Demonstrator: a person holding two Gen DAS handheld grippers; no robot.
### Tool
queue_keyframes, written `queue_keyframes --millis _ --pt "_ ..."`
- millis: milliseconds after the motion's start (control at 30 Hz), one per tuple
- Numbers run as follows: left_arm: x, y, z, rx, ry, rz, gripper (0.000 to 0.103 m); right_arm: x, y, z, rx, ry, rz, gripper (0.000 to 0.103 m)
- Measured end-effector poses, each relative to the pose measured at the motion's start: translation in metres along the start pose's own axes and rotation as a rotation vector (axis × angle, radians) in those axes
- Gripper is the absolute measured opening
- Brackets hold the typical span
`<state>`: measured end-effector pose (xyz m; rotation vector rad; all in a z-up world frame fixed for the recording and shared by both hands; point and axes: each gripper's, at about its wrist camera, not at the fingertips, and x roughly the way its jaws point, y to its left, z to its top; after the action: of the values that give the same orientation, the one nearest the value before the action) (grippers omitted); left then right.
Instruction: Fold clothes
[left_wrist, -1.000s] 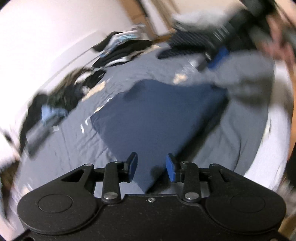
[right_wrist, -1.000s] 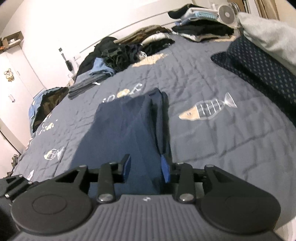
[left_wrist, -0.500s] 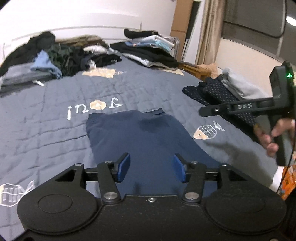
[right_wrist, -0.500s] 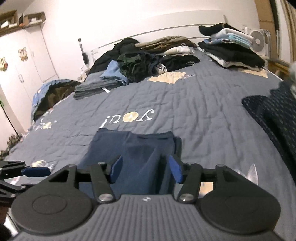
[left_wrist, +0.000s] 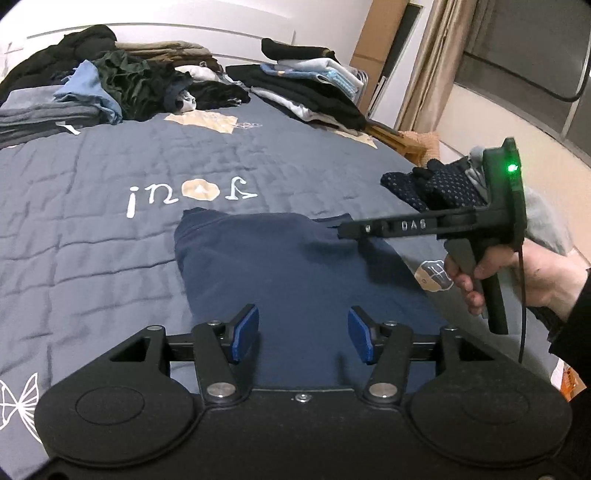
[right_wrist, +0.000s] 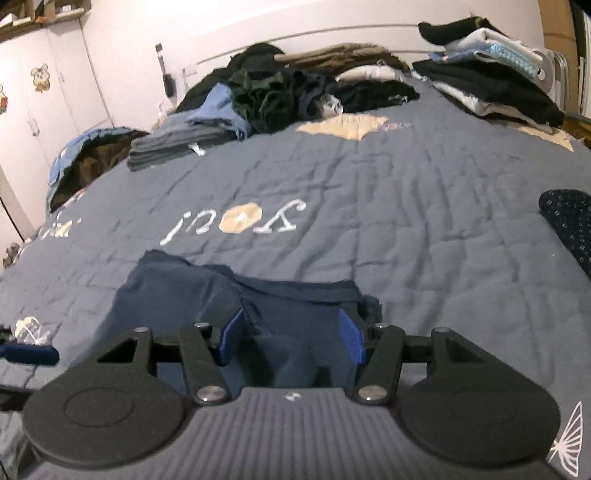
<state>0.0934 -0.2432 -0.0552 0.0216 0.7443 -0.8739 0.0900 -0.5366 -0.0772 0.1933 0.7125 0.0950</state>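
Note:
A navy garment (left_wrist: 295, 266) lies folded into a long panel on the blue quilt (left_wrist: 110, 166). My left gripper (left_wrist: 303, 334) hovers over its near end; the jaws are opening and nothing is pinched between the blue pads. In the left wrist view a hand (left_wrist: 517, 273) holds the right gripper (left_wrist: 343, 230) side-on, its tip at the garment's far right corner. The right wrist view shows the right gripper (right_wrist: 290, 338) open just above the garment (right_wrist: 295, 295) and its collar edge, with cloth below the fingers but not clamped.
Loose dark clothes (left_wrist: 147, 81) are heaped at the head of the bed, with a folded stack (left_wrist: 306, 88) at the back right. Grey folded items (right_wrist: 177, 144) sit at the back left. A dotted navy cloth (left_wrist: 436, 188) lies at the right edge.
Both grippers swung round and rolled level, so both views now look up the bed. Both pairs of jaws stand wider. The right gripper has come to the garment's far right corner.

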Motion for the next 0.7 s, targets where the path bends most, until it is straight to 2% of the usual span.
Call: queue_keyframes --millis 233,333,533,700 --pt "0.0 0.009 -0.001 -0.033 -0.001 0.014 0.056 -0.001 0.033 -0.013 -0.219 0.029 0.02 0.056" --pt "-0.001 0.007 0.0 -0.027 -0.006 0.017 0.059 -0.003 0.041 -0.015 -0.267 0.032 0.019 0.056" --pt "0.0 0.005 -0.001 -0.016 -0.007 0.024 0.062 -0.012 0.03 -0.004 -0.125 0.051 0.124 0.056" --pt "0.0 0.004 -0.002 -0.002 -0.007 0.029 0.063 -0.004 -0.009 0.001 0.152 0.07 0.165 0.056"
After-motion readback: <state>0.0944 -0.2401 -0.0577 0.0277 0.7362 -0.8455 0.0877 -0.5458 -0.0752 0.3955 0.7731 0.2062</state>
